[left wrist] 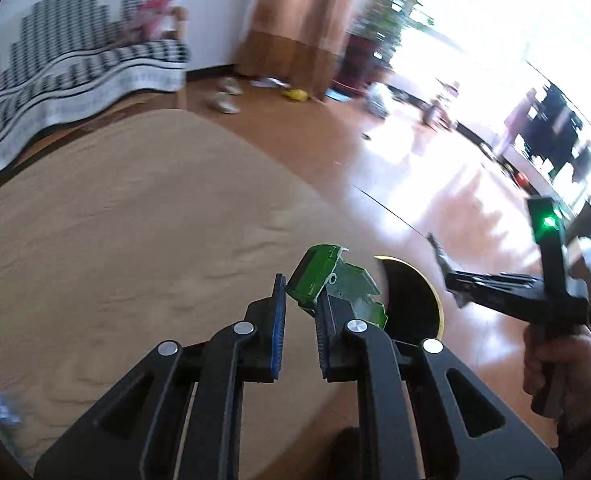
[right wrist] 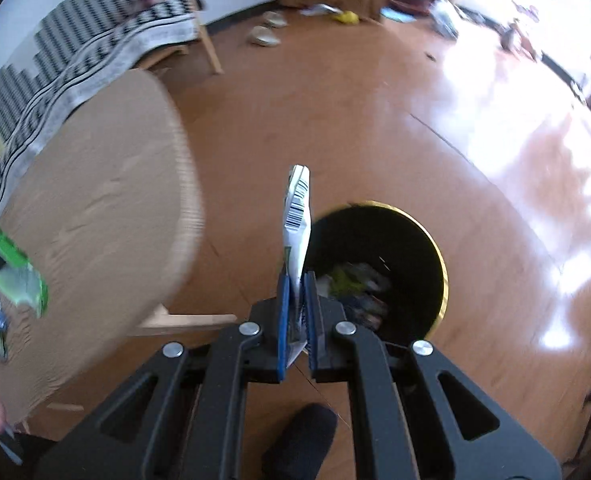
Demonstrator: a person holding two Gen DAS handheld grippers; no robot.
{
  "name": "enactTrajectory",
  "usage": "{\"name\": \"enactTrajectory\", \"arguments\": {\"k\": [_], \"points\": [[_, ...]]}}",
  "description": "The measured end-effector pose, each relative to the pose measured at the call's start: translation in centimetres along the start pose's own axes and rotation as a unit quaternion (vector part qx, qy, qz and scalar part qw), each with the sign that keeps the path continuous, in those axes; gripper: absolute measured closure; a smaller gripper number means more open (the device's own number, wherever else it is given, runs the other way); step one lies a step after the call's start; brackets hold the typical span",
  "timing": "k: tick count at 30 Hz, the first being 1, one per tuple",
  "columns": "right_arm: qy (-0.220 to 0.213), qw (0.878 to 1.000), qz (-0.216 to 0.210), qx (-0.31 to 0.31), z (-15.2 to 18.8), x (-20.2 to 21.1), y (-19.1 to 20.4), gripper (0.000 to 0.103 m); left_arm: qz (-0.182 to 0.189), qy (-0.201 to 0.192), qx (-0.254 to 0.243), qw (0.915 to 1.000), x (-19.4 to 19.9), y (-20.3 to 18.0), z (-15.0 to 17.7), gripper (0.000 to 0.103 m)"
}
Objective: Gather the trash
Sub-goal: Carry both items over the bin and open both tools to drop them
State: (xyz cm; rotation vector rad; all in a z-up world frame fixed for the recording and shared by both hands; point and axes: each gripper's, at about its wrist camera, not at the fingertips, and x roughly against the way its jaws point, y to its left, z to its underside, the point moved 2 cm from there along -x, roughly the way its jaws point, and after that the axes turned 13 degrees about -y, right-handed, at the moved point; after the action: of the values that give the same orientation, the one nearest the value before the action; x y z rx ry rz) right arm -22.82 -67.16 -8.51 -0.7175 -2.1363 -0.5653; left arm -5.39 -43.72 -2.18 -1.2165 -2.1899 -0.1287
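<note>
In the left wrist view my left gripper has its jaws apart over the round table's edge. A green wrapper hangs at the tip of its right finger; I cannot tell if it is pinched. The black trash bin with a gold rim sits just beyond on the floor. In the right wrist view my right gripper is shut on a white packet with a barcode, held upright beside the bin, which holds several pieces of trash. The right gripper also shows in the left wrist view.
A round tan table stands left of the bin. More green wrappers show at its left side. A sofa with a black-and-white cover, shoes and clutter lie farther off on the wooden floor.
</note>
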Motion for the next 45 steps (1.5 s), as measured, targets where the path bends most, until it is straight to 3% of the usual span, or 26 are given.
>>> {"name": "enactTrajectory", "arguments": {"k": [4, 8, 20, 22, 23, 24, 25, 39, 40, 42, 43, 44, 45], "points": [[0.026, 0.999, 0.017, -0.034, 1.3, -1.6, -4.2, 0.095, 0.028, 0.016, -0.029, 0.9990, -2.8, -4.6, 0.9, 0.090], [0.038, 0.998, 0.021, -0.050, 1.9, -2.3, -5.8, 0.095, 0.048, 0.026, -0.054, 0.9971, -4.6, -7.4, 1.7, 0.090], [0.024, 0.997, 0.014, -0.078, 0.8, -2.7, -6.9, 0.094, 0.060, 0.041, -0.063, 0.9954, -8.5, -10.0, 1.6, 0.090], [0.021, 0.996, 0.010, -0.086, 0.6, -2.6, -7.2, 0.086, 0.063, 0.045, -0.063, 0.9951, -9.1, -10.4, 1.7, 0.090], [0.018, 0.996, 0.012, -0.088, 0.6, -2.5, -7.2, 0.067, 0.064, 0.047, -0.064, 0.9948, -9.5, -10.7, 1.8, 0.090], [0.012, 0.996, 0.012, -0.091, 0.6, -2.2, -7.4, 0.039, 0.065, 0.049, -0.064, 0.9946, -9.6, -10.4, 1.9, 0.090], [0.002, 0.996, 0.015, -0.092, 0.5, -1.9, -7.6, 0.032, 0.067, 0.051, -0.063, 0.9945, -9.9, -10.6, 2.0, 0.090], [-0.048, 0.989, 0.031, -0.136, -0.1, 1.8, -10.3, 0.025, 0.098, 0.084, -0.066, 0.9894, -15.8, -14.7, 4.2, 0.090], [-0.053, 0.988, 0.031, -0.138, -0.1, 2.2, -10.4, 0.025, 0.099, 0.086, -0.066, 0.9892, -16.2, -15.0, 4.3, 0.088], [-0.064, 0.987, 0.034, -0.142, -0.3, 2.9, -10.7, 0.025, 0.097, 0.088, -0.066, 0.9891, -16.8, -15.5, 4.5, 0.065], [-0.070, 0.987, 0.032, -0.144, -0.4, 3.2, -10.8, 0.025, 0.093, 0.087, -0.065, 0.9898, -17.0, -15.5, 4.5, 0.045], [-0.073, 0.986, 0.031, -0.144, -0.5, 3.4, -10.7, 0.025, 0.089, 0.081, -0.061, 0.9909, -17.1, -15.4, 4.4, 0.038], [-0.077, 0.986, 0.030, -0.142, -0.6, 3.7, -10.5, 0.025, 0.092, 0.078, -0.057, 0.9911, -17.0, -15.4, 4.3, 0.038]]}}
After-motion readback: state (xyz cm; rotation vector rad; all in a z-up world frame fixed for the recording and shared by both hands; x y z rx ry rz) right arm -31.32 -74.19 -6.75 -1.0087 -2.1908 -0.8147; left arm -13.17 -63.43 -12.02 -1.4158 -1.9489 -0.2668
